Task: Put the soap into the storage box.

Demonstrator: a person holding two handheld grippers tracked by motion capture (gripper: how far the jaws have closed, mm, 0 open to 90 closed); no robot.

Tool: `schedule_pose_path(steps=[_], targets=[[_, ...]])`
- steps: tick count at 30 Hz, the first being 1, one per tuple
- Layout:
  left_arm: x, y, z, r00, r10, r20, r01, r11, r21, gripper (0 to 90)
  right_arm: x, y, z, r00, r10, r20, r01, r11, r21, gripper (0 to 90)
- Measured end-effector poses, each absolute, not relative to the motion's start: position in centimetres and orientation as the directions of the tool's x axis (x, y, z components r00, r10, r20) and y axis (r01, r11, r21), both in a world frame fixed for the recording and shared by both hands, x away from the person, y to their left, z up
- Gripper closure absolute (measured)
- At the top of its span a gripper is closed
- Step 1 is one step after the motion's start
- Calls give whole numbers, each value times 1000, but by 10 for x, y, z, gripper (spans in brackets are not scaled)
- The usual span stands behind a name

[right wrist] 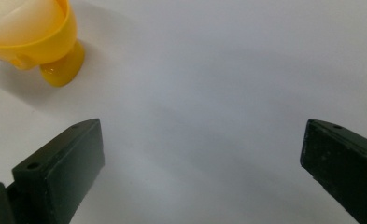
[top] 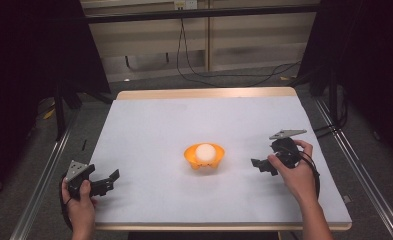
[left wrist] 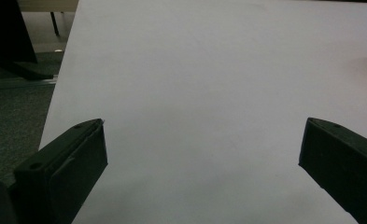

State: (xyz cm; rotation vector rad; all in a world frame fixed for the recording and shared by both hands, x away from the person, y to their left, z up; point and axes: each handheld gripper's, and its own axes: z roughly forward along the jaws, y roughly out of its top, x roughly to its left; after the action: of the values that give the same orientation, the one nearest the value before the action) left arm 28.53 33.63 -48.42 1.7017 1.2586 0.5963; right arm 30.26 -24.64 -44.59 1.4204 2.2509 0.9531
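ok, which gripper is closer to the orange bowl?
The right gripper: it sits just right of the orange bowl, and that bowl's edge shows in its own view. The left gripper is farther off, near the table's front-left corner. Both are open.

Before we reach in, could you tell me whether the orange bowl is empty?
Not empty: the bowl holds a white ball.

High view looks down on table (top: 149, 130), gripper views skim it closely
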Motion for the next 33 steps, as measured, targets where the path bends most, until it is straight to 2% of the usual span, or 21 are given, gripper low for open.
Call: schedule_pose_path(steps=[33], targets=[[285, 336, -484, 362, 923, -129, 482, -67, 874, 9, 269, -302, -462, -344, 935, 87, 702, 194, 685, 0]])
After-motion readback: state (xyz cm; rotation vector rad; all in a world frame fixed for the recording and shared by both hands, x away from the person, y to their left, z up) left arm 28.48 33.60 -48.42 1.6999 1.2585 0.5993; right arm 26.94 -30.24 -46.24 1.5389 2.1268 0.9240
